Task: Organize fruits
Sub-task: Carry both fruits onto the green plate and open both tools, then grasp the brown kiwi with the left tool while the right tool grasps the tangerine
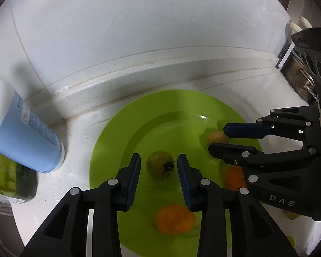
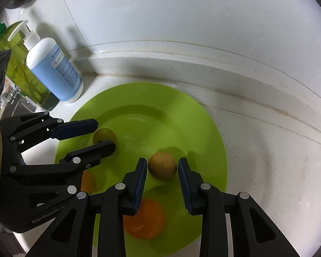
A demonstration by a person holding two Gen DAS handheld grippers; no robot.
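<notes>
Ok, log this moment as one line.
left gripper: open around greenish fruit | right gripper: open around tan fruit | green plate: four fruits, two orange

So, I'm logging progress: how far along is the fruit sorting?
Done: four fruits sit on the green plate, including an orange fruit and a second orange fruit. In hand: nothing is gripped. The left gripper has open jaws straddling the greenish fruit, and the right gripper straddles the yellow-brown fruit. Left: gripping or withdrawing; I can't tell which.
</notes>
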